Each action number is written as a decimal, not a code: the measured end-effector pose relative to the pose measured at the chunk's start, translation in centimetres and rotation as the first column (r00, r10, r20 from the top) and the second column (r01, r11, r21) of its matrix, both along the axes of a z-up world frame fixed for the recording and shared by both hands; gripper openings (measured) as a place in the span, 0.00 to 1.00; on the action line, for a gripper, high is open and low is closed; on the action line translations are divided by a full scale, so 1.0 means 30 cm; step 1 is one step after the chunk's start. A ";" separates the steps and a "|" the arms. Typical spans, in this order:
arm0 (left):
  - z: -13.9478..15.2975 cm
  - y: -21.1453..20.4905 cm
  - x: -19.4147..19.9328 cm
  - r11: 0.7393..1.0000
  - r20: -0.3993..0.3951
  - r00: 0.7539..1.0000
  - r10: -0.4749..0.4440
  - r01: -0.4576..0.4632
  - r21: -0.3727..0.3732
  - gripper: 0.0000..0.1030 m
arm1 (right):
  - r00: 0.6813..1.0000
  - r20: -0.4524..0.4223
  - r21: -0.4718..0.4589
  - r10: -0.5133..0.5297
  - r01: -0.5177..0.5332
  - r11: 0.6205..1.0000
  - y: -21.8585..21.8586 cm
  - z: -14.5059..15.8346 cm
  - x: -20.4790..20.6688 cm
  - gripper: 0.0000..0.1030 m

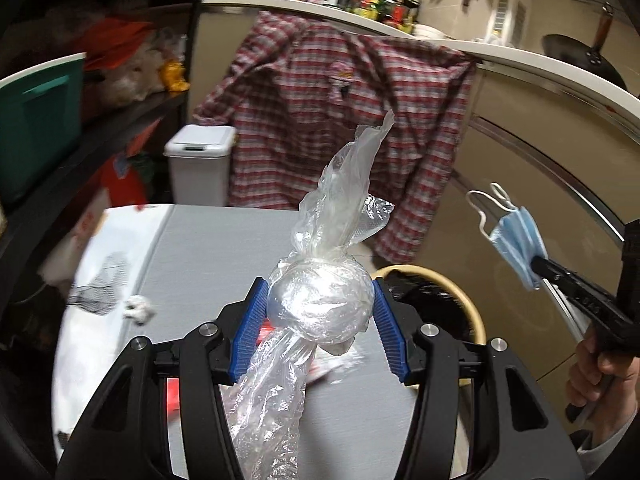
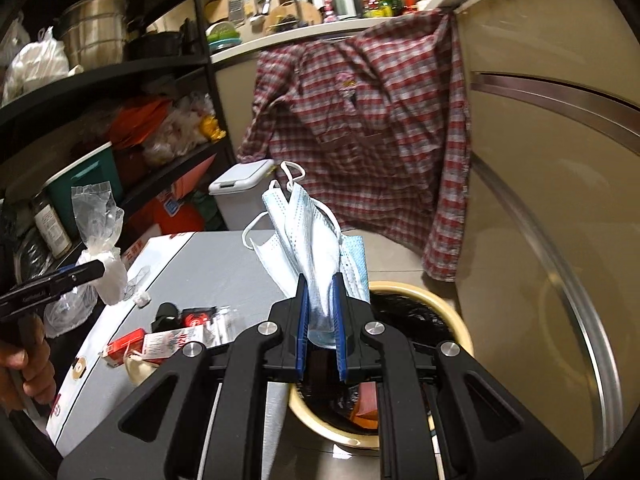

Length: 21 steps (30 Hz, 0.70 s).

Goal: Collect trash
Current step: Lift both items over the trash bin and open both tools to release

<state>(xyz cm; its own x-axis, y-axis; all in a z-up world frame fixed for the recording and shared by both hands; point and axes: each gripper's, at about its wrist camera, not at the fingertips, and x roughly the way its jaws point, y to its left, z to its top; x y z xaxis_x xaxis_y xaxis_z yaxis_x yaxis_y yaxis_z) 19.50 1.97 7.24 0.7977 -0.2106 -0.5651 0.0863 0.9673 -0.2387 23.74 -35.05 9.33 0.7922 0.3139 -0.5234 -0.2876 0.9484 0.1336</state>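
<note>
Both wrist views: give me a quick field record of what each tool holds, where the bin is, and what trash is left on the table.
left tool: shut on knotted clear plastic bag
right tool: shut on blue face masks
bin: round black-lined bin beside grey table, below right tool
left on table: red packet, wrappers, small white scrap

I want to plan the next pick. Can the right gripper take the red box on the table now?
Probably not: the right gripper is shut on the mask. The red box lies uncovered on the table, so the way looks free otherwise.
</note>
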 end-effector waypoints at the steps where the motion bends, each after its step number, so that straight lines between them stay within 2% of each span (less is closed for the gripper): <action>1: 0.004 -0.022 0.008 1.000 0.001 1.000 -0.009 0.009 -0.002 0.51 | 1.000 -0.001 0.002 -0.010 0.010 1.000 -0.018 0.000 0.002 0.11; 8: 0.029 -0.198 0.099 0.997 0.004 0.998 -0.066 0.067 -0.025 0.51 | 0.998 -0.009 0.004 -0.069 0.069 0.998 -0.113 -0.008 0.023 0.12; 12: 0.033 -0.291 0.147 0.995 0.003 0.995 -0.097 0.097 -0.014 0.51 | 0.995 -0.022 0.009 -0.102 0.103 0.995 -0.160 -0.023 0.042 0.12; 21: 0.007 -0.433 0.246 0.991 -0.020 0.991 -0.134 0.134 -0.008 0.51 | 0.992 -0.049 0.002 -0.119 0.119 0.993 -0.181 -0.052 0.074 0.12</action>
<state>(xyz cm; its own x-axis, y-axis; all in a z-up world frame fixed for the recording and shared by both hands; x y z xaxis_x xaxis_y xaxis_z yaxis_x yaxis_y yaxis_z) 26.89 -11.02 7.46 0.7500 -0.3185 -0.5797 0.2100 0.9458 -0.2479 25.96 -40.48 7.76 0.7979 0.2217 -0.5605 -0.1656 0.9747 0.1498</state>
